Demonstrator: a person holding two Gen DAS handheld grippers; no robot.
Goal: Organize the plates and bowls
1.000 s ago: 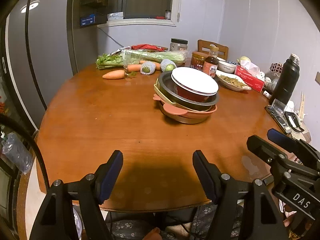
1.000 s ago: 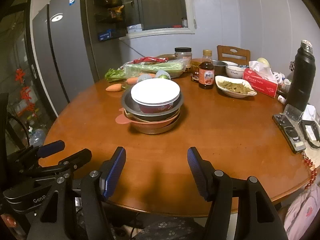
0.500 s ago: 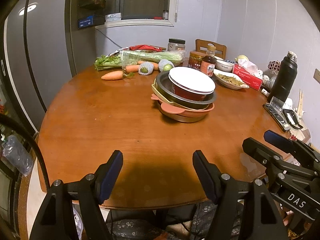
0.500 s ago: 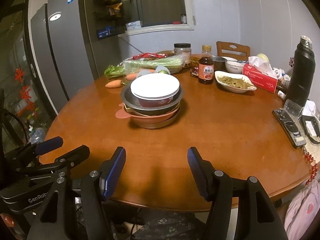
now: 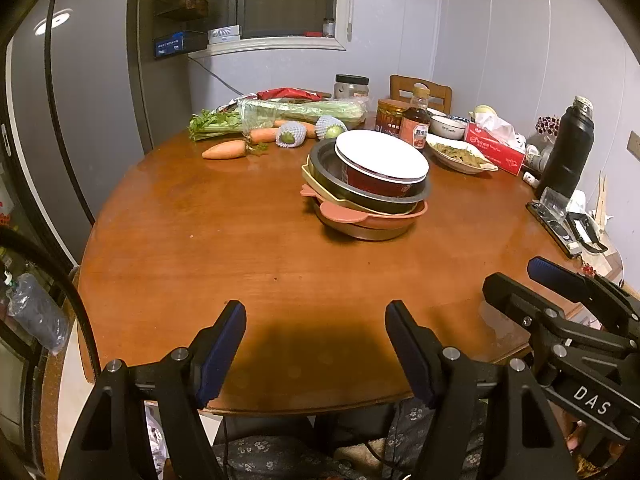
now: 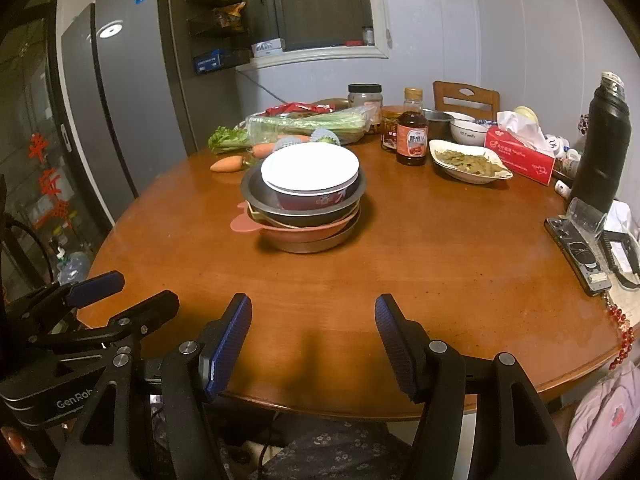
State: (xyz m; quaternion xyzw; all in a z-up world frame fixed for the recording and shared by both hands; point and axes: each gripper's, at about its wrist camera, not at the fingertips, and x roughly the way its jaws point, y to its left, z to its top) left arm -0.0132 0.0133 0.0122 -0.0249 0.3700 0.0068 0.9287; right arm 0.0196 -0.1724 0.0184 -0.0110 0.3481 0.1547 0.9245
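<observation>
A stack of dishes (image 5: 366,200) (image 6: 304,208) stands mid-table on the round wooden table (image 5: 192,240) (image 6: 440,264). On top sits a red bowl with a white inside (image 5: 382,158) (image 6: 310,168), in a dark metal pan, over a pink eared plate (image 5: 340,214) (image 6: 248,224) and a metal dish. My left gripper (image 5: 315,316) (image 6: 146,288) is open and empty over the table's near edge, well short of the stack. My right gripper (image 6: 313,306) (image 5: 510,274) is beside it on the right, also open and empty.
At the back lie carrots (image 5: 224,150), bagged celery (image 6: 308,124), jars and a sauce bottle (image 6: 412,136). An oval dish of greens (image 6: 468,160), a red tissue box (image 6: 520,152), a black flask (image 6: 604,148) and small devices (image 6: 580,256) crowd the right side. A grey fridge (image 6: 120,120) stands left.
</observation>
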